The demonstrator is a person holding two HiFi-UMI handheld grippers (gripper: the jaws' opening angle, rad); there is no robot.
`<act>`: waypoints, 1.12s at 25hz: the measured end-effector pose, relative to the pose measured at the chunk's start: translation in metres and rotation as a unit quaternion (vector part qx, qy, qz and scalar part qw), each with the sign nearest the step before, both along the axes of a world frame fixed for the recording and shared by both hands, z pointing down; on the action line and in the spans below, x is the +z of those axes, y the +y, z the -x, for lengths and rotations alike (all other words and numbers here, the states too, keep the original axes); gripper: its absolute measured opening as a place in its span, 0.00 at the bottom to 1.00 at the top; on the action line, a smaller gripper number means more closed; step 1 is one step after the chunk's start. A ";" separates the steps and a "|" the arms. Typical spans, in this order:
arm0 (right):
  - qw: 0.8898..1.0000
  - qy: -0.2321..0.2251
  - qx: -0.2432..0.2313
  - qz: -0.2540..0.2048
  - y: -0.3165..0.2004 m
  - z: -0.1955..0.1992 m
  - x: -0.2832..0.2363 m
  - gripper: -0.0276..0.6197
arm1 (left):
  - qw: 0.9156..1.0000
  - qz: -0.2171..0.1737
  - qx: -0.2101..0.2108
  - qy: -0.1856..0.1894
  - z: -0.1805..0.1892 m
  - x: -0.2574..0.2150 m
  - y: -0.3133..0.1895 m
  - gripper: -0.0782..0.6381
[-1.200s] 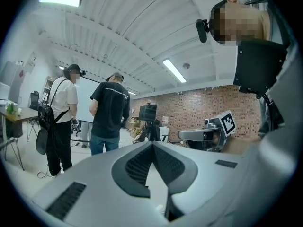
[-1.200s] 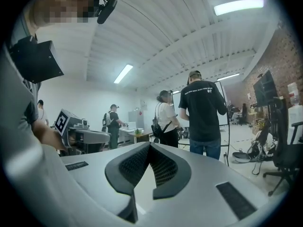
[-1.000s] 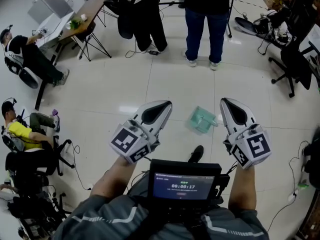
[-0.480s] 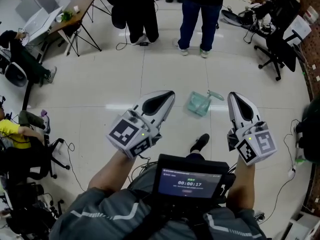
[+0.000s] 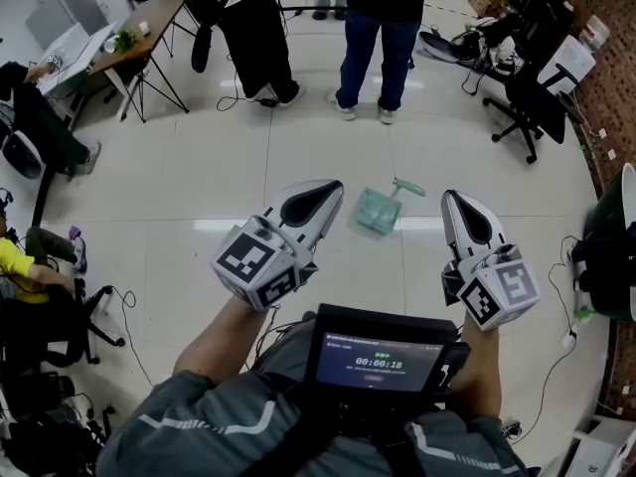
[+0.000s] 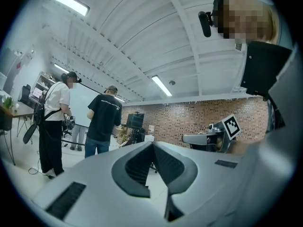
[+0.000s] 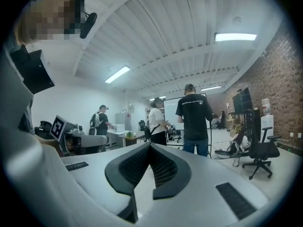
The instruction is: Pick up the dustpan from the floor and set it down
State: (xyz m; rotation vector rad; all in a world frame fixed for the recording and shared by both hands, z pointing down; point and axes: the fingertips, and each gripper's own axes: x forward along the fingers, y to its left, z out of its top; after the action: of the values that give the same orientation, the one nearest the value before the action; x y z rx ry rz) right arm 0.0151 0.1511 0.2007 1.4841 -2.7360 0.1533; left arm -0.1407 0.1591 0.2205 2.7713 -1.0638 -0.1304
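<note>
Head view | I see dustpan (image 5: 376, 210) on floor (image 5: 199, 187), 12 o'clock | left gripper (image 5: 333, 187), right gripper (image 5: 452, 199) pressed together, empty

Person in jeans (image 5: 370, 43) cut off by top edge.

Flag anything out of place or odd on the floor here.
Only the pale green plastic dustpan stands out. It lies loose on the white tiled floor, in open walking space not far from a standing person in blue jeans. No spill or damage shows.
</note>
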 end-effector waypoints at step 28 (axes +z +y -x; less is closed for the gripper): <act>1.000 0.004 -0.019 -0.008 0.043 -0.108 -0.025 0.07 | 1.000 0.021 -0.016 0.004 -0.112 -0.016 0.042 0.16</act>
State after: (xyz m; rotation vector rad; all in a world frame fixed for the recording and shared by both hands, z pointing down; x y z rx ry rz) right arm 0.1228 0.1938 0.1761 1.4317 -2.7633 0.1251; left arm -0.0284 0.2012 0.2046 2.7150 -1.0951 -0.1215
